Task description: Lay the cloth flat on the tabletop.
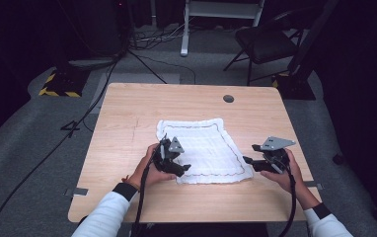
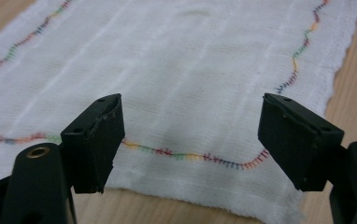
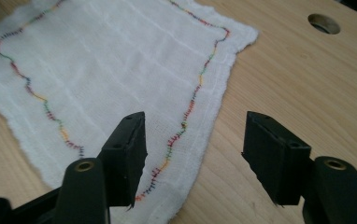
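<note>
A white cloth with a wavy line of coloured stitching near its border lay spread flat near the middle of the wooden table. The left gripper sat at the cloth's near left edge, its fingers spread wide above the hem and pinching nothing. The right gripper hovered just beside the cloth's right edge, its fingers likewise spread apart, one over the cloth's corner and the other over bare wood.
</note>
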Demonstrator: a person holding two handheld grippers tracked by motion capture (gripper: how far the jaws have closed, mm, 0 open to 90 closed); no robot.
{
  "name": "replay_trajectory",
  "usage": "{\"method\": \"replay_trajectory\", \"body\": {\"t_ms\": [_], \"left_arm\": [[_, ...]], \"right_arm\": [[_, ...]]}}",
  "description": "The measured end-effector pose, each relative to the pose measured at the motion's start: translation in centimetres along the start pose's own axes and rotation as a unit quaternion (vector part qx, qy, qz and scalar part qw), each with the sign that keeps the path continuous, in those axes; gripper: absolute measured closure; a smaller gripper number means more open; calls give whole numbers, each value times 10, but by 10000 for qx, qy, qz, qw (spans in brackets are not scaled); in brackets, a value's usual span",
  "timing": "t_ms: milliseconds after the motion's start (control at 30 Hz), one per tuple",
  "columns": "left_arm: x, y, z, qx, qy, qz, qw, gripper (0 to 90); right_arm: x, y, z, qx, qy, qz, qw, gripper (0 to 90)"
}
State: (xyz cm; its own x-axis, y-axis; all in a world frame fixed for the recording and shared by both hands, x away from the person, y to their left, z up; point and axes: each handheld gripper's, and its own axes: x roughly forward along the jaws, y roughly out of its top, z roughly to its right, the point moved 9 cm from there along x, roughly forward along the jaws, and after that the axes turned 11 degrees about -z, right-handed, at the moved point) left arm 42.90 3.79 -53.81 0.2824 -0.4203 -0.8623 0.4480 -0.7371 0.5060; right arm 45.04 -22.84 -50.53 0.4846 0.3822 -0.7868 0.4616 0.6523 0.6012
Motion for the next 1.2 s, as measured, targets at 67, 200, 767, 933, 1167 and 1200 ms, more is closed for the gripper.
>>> {"method": "replay_trajectory", "body": {"t_ms": [67, 200, 767, 933, 1167, 1200], "left_arm": [[6, -4, -1, 26, 119, -156, 9998, 261], [15, -8, -5, -92, 1, -272, 9996, 262], [10, -31, 13, -31, -202, -249, 9995, 257], [6, -36, 23, 61, -238, -282, 9993, 258], [-4, -43, 33, 140, -307, -258, 9991, 228], [-7, -41, 32, 141, -313, -193, 9992, 228]], "right_arm": [[15, -2, 3, 5, 27, -152, 9999, 393], [47, 2, 12, 144, -15, -302, 9994, 404], [52, -22, 20, 598, -28, -498, 9970, 384], [39, -37, 12, 642, 76, -555, 9964, 372], [22, -55, 2, 576, 38, -682, 9960, 356], [20, -55, 2, 550, 8, -676, 9962, 358]]}}
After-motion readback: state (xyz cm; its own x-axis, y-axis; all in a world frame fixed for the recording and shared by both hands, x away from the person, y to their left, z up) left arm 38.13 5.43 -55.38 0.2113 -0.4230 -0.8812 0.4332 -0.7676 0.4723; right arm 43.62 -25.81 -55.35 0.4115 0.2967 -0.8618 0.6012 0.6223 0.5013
